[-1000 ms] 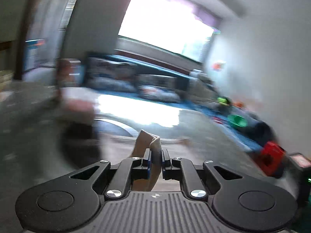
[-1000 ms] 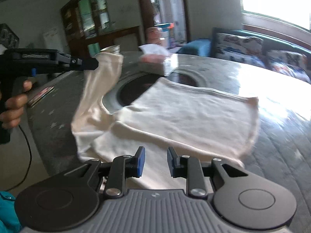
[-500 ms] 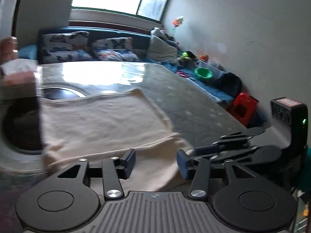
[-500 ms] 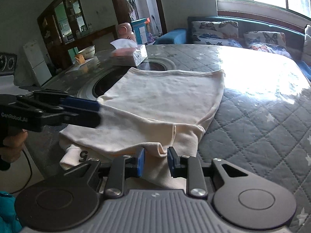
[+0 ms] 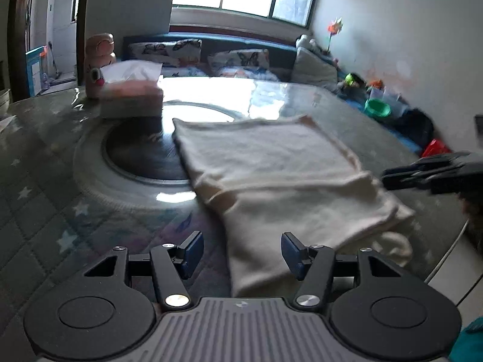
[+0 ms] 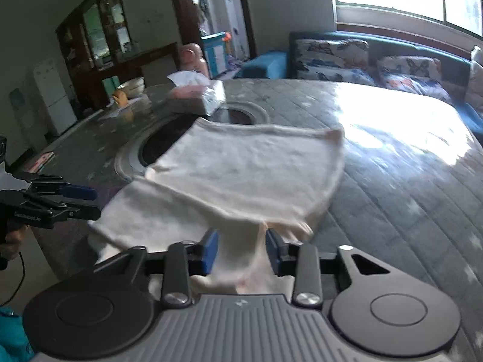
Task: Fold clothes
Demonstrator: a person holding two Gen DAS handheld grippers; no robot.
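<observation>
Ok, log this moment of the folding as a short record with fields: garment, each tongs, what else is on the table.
garment: cream garment, partly folded, lying on the quilted table, near end hanging over the edge
left tongs: open, holding nothing, just above the garment's near edge
right tongs: open, a bunched bit of cloth lies between the pads without being pinched
tissue box: on the table beyond the garment, apart from it
round inset: partly covered by the garment
</observation>
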